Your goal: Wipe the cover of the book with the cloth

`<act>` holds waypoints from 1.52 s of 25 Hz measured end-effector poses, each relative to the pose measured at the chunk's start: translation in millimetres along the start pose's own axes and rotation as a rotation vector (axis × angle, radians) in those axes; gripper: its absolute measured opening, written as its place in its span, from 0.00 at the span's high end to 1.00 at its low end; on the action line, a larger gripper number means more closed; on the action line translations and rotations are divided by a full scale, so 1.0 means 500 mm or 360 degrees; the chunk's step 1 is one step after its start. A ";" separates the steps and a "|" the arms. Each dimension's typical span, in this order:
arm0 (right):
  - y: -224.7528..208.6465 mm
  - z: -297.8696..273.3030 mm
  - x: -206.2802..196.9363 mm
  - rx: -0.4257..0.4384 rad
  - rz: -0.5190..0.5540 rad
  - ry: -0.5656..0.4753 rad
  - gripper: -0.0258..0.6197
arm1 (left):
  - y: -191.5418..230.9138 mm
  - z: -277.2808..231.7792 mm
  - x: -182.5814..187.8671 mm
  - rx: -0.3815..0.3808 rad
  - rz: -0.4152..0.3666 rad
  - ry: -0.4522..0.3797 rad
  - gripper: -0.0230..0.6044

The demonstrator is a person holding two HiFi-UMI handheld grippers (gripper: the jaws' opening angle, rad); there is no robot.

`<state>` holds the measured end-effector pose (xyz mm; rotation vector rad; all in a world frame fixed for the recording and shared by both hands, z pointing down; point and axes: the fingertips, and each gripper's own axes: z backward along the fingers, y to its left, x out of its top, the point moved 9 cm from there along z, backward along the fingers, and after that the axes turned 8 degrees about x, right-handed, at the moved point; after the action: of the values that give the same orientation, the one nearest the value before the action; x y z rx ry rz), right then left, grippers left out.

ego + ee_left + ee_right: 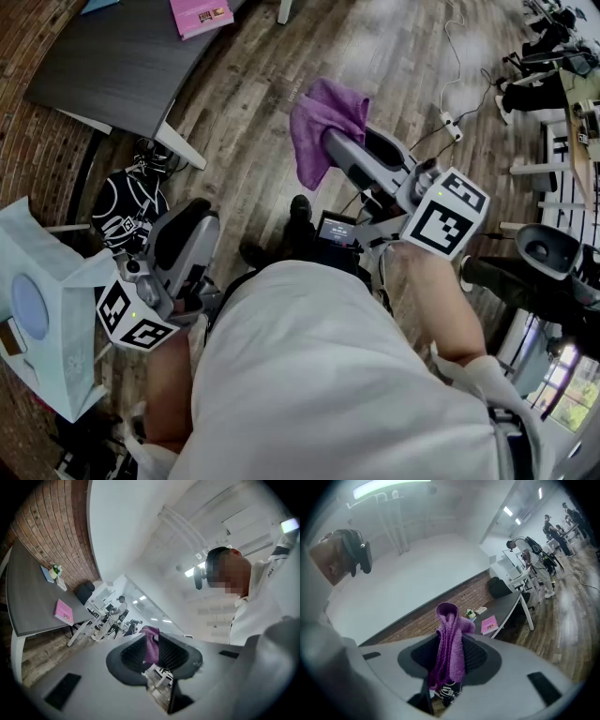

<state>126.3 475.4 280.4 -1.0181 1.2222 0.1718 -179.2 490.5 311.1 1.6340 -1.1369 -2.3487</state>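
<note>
Stands on wood floor [262,103], well short of the dark table [103,66] at far left. Pink book [200,16] flat on that table near its right edge, apparently untouched, well apart from both tools. Carries purple cloth [323,127] in right gripper [330,142], jaws pinched on the cloth's middle, loose folds spilling beyond the pads on both sides. Holds it high and forward, likely to keep it off the floor and ready for pressing onto the cover. Left gripper [183,234] low at near left beside the hip, jaws almost together with only a narrow slot, gripping nothing; cloth merely glimpsed through that slot from afar. Presumably kept free for steadying the book during the wipe. Pale paper bag [47,309] and black-and-white bag [127,211] at near left, seemingly unrelated. Wiping not yet begun; calls for an approach to the table first.
</note>
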 end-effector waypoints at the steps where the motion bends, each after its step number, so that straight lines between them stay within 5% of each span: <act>1: -0.001 -0.002 0.000 0.0001 0.0001 0.0001 0.74 | 0.001 -0.002 0.000 0.0001 -0.0003 0.0005 0.83; 20: -0.018 -0.011 -0.009 -0.0029 0.0074 0.0065 0.75 | 0.001 -0.019 -0.014 0.0006 -0.0006 0.0054 0.85; 38: -0.216 -0.015 0.103 -0.0075 0.0072 0.0129 0.76 | 0.066 -0.216 -0.026 0.0167 -0.0036 0.0074 0.87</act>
<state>206.5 388.0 297.1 -1.0469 1.3207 0.1970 -95.1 415.2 322.9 1.7335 -1.2597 -2.2879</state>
